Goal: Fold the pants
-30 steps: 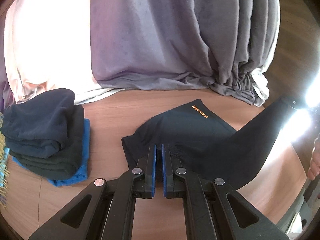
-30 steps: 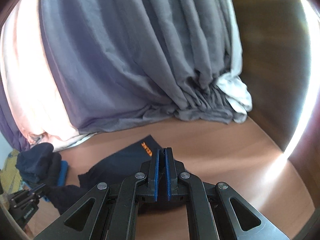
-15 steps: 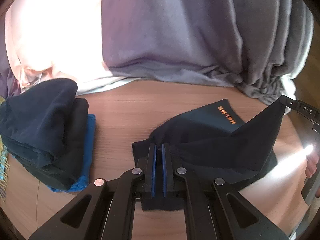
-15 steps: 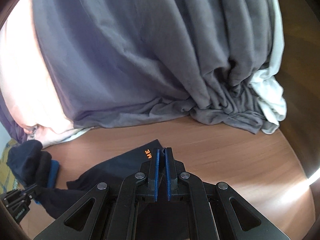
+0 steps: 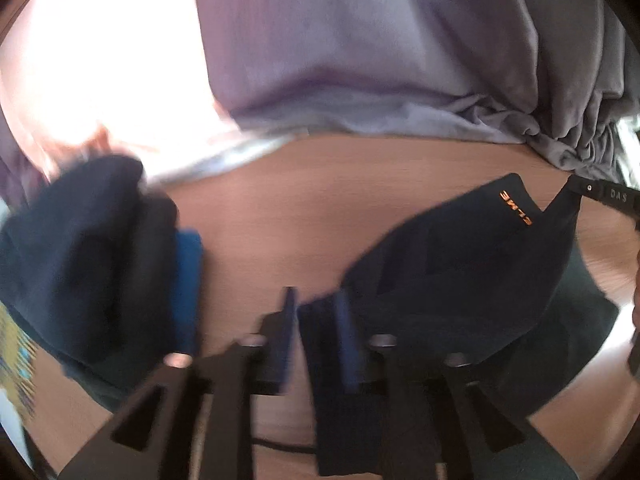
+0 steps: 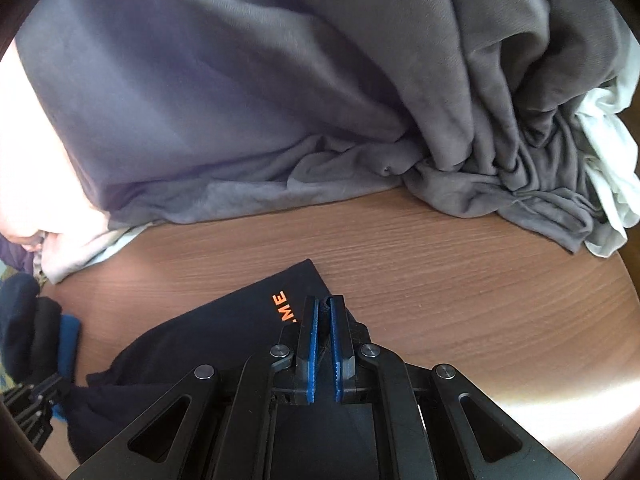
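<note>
The dark navy pants (image 5: 460,272) with an orange logo lie folded on the wooden table (image 5: 300,216). In the blurred left wrist view my left gripper (image 5: 316,312) has its jaws parted, with a fold of the pants hanging between them. My right gripper (image 6: 324,316) is shut on the pants' edge (image 6: 224,344) near the orange letters and holds it low over the table (image 6: 440,264). The right gripper's tip also shows at the right of the left wrist view (image 5: 600,196), holding a pants corner.
A stack of folded dark clothes on a blue one (image 5: 92,264) sits at the left, also in the right wrist view (image 6: 36,328). A grey curtain (image 6: 280,100) and white cloth (image 6: 612,160) bunch along the table's far edge.
The left gripper's jaws have opened and it has swung left, blurring its view. The right gripper has carried the pants' edge down and forward toward the logo corner.
</note>
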Demonstrator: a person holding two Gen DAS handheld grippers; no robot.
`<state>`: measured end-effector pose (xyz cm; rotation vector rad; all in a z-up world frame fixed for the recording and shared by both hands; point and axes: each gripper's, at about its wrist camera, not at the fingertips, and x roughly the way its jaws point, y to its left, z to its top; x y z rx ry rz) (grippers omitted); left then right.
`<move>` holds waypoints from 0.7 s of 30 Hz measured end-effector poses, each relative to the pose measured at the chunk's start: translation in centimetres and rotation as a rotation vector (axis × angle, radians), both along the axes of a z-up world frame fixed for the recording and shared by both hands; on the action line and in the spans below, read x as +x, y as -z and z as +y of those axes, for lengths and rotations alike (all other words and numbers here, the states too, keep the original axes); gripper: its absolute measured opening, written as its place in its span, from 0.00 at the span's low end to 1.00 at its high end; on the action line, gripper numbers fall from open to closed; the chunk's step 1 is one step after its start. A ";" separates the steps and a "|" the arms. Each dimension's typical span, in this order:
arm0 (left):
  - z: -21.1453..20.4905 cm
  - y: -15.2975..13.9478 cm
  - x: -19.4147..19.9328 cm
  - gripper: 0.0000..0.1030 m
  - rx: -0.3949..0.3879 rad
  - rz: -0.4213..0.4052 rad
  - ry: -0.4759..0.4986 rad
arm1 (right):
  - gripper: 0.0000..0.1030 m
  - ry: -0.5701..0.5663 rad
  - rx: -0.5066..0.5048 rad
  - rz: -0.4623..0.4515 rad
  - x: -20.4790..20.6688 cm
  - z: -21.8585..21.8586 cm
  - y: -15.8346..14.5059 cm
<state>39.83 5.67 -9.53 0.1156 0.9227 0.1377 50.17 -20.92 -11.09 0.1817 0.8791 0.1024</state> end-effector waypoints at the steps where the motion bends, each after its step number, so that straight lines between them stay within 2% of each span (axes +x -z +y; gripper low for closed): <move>1: -0.3 -0.6 -0.2 0.52 0.029 -0.031 0.018 | 0.06 -0.002 -0.001 0.001 0.1 0.0 0.1; 3: -1.2 -2.0 -0.5 0.54 0.080 -0.088 0.070 | 0.06 -0.001 0.008 0.003 0.3 -0.2 0.2; 5: -2.1 -2.8 -0.6 0.54 0.056 -0.109 0.165 | 0.06 0.005 0.023 0.004 0.4 -0.5 0.2; 9: -4.3 -2.5 0.1 0.54 -0.044 -0.053 0.410 | 0.06 0.013 0.054 0.010 0.6 -1.1 0.1; 13: -6.5 -1.4 1.1 0.47 -0.073 0.001 0.603 | 0.06 0.015 0.069 0.020 0.9 -1.4 0.2; 16: -6.8 -0.1 2.7 0.42 -0.135 0.074 0.664 | 0.06 0.018 0.066 0.024 1.0 -1.6 0.3; 21: -6.1 2.2 4.7 0.42 -0.146 0.156 0.704 | 0.06 0.028 0.067 0.028 1.3 -2.0 0.6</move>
